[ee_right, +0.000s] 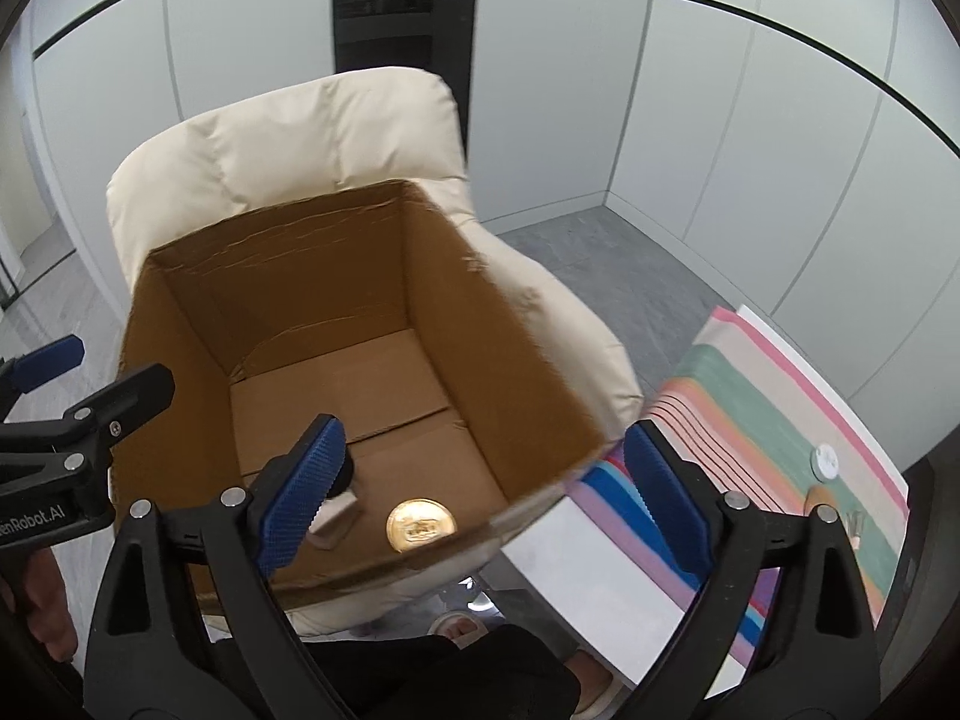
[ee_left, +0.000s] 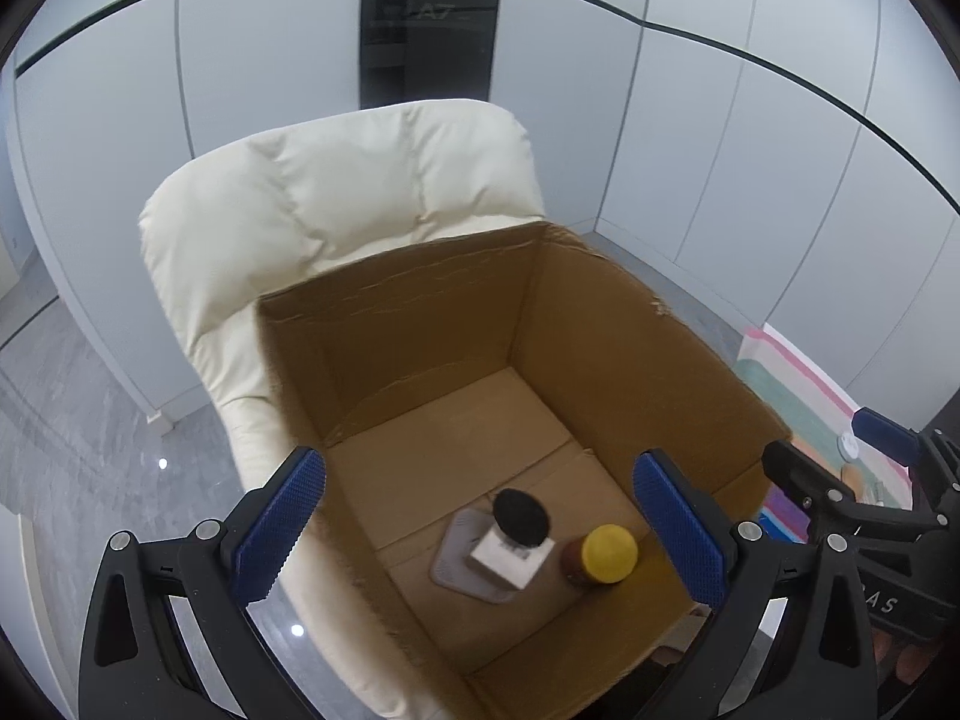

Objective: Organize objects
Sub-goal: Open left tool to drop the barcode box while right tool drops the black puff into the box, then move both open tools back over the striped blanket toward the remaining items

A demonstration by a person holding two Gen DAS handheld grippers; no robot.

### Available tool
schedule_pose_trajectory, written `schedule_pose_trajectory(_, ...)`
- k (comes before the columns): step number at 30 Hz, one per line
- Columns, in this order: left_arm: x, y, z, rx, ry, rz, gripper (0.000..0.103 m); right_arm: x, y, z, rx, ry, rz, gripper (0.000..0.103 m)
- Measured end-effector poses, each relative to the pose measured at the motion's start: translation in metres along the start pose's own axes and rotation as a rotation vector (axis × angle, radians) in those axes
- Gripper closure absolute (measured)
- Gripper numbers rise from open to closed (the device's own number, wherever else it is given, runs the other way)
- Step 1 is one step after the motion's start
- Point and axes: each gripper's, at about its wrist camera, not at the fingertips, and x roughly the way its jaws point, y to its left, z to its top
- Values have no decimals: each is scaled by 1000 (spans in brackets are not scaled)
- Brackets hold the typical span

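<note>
Cardboard box [ee_left: 600, 324] sits on a cream armchair [ee_left: 336, 192], open top, walls high all round its contents. Inside, near corner: 1 jar with yellow lid [ee_left: 607, 552] upright, lid facing up; just beside it 1 small white box [ee_left: 510, 558] with a black round cap [ee_left: 521, 515], lying on a grey pad [ee_left: 456, 564]. Striped cloth [ee_right: 774, 420] on the worktop to the right carries 1 white disc [ee_right: 825, 461]. Left tool [ee_left: 480, 540] open, nothing between pads. Right tool [ee_right: 480, 504] also spread wide and empty, above the box's near rim.
</note>
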Motion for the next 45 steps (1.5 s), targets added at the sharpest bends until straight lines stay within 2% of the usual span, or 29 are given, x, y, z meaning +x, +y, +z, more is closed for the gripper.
schedule_pose_trajectory(10,5,-48,0,73,2,-43,0,-8,-56,-8,116,0,-48,0)
schedule_pose_trajectory(32,9,-144,-7,200,4,-144,0,-27,-147,-37,251,5,-156,0)
schedule_pose_trajectory(45,7,-208,-17,282,10,-217,0,-46,-202,-67,320,17,-229,0)
